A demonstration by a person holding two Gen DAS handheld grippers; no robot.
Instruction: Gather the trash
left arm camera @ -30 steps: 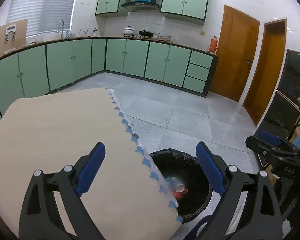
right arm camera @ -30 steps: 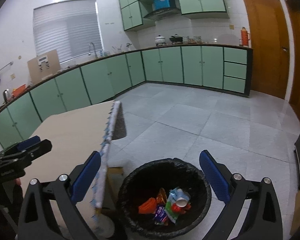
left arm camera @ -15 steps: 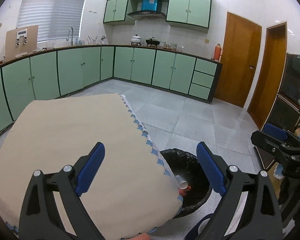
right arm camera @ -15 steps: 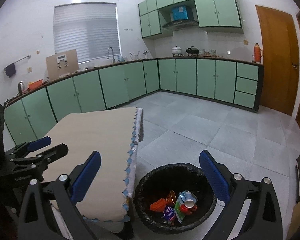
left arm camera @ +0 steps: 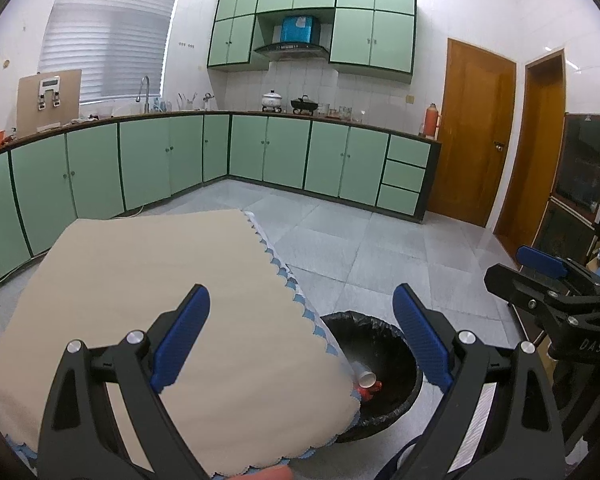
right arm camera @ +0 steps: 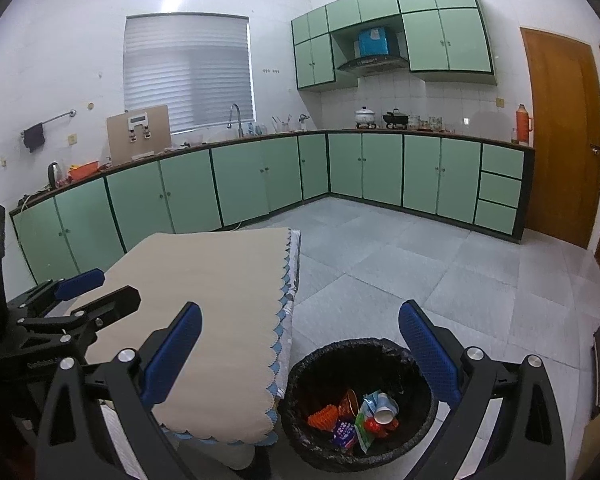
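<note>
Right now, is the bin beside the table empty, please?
No. The bin holds a paper cup, wrappers and orange trash.

One bin [right arm camera: 300,436], one table [right arm camera: 204,280], two doors [left arm camera: 476,132].

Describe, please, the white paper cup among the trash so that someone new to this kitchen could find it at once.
Start at the table with the beige scalloped cloth; on the floor by its near corner stands a bin lined with a black bag. Inside, on the right of the pile, lies the white paper cup, tipped on its side with its open mouth showing. It is the only white piece among orange, red, purple and green wrappers.
</note>
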